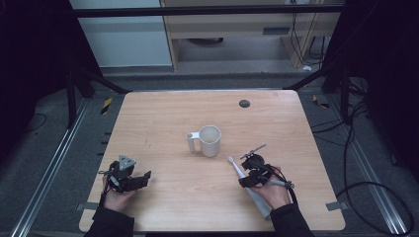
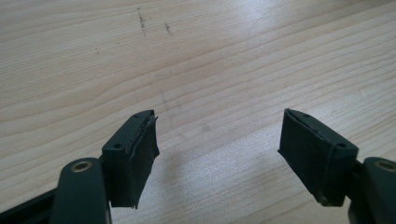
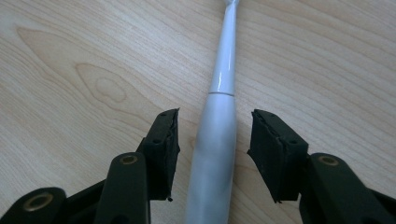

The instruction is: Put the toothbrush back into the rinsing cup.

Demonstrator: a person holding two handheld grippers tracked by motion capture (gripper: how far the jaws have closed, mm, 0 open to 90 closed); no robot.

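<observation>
Right hand-held gripper (image 3: 214, 140) open astride white electric toothbrush (image 3: 215, 135), left hand-held gripper (image 2: 217, 140) open over bare table (image 2: 210, 56), mug (image 1: 209, 140) beyond

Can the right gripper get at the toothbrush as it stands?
Probably yes. The right gripper has its jaws open on either side of the toothbrush handle, which lies flat on the table; nothing sits between them, and gaps remain on both sides.

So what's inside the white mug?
From above, the mug looks empty: its white inner wall shows, with nothing sticking out. The very bottom is hidden by the near rim, so something small and flat there can't be ruled out. A small tube sits on its handle side.
</observation>
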